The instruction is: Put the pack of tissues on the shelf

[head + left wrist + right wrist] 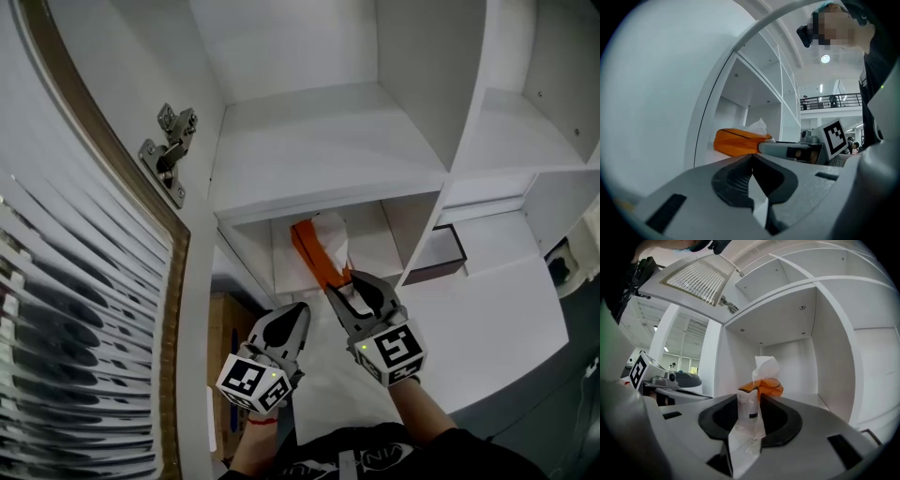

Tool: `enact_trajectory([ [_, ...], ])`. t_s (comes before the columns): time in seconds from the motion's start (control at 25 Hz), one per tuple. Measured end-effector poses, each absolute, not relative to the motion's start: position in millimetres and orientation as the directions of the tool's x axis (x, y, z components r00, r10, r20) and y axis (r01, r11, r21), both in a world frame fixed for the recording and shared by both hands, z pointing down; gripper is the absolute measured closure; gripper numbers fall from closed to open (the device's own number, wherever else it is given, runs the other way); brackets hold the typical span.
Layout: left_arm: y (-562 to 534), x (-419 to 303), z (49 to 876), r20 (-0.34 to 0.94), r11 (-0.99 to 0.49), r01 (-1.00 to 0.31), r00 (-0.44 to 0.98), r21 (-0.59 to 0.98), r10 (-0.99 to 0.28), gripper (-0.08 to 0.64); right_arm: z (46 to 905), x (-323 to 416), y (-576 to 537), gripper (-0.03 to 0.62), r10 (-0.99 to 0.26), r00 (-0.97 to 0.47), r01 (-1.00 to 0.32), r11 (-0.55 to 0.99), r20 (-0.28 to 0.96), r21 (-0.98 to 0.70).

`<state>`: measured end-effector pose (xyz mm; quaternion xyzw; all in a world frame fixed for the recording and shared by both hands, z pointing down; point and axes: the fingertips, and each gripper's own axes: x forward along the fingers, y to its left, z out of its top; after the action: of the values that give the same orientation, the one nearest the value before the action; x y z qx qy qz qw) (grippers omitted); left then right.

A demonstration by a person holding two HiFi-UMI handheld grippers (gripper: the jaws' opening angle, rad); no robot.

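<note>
Two grippers in front of a white shelf unit [323,141]. The right gripper [342,279] reaches into a lower compartment, under the wide top board. Its jaws are clamped on the clear plastic end flap of the pack of tissues [309,246]; the right gripper view shows the flap pinched between the pads [761,394], with the orange body of the pack ahead of them. The pack is inside that compartment, long side pointing inward toward the back wall. From the left gripper view it looks to lie on the compartment's board [708,157], though contact underneath can't be confirmed. A white tissue [765,366] sticks up from the far end of the pack.

The left gripper [298,309] hangs just beside the right one, on its left, outside the compartment. Its jaws are together with nothing between them, and the tips meet in its own view. That view also catches the pack from the side, with the right gripper's jaw on its near end.

A cabinet door [84,309] with a slatted glass panel stands open at left, with a metal hinge [169,150] on its inner face.
</note>
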<state>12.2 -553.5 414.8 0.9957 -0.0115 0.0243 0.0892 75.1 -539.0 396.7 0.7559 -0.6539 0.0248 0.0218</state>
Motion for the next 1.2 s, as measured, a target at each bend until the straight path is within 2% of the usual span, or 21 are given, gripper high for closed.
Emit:
enact_trajectory([
  [0.52,-546.8,11.8,419.3,0.060,-0.983,-0.023,0.998,0.184,-0.012,0.554,398.6,78.5,-558.0,0.463,-0.982,0.161,-0.987,-0.162,0.094,-0.001],
  [0.92,-536.8,18.2,416.9,0.052,-0.983,-0.032,0.998,0.180,-0.023,0.554,387.0,72.8,-540.6,0.358,-0.997,0.073,-0.994,-0.073,-0.001,-0.078],
  [1.08,-527.0,29.9,416.5,0.059,-0.986,-0.030,0.998,0.164,-0.021,0.554,386.9,74.1,-523.1,0.359,-0.998,0.061,-0.996,-0.060,-0.004,-0.064],
  [1.2,-523.7,40.8,420.8,0.079,-0.988,-0.043,0.996,0.149,-0.031,0.554,390.3,77.3,-511.6,0.400,-0.998,0.060,-0.997,-0.061,0.010,-0.043],
])
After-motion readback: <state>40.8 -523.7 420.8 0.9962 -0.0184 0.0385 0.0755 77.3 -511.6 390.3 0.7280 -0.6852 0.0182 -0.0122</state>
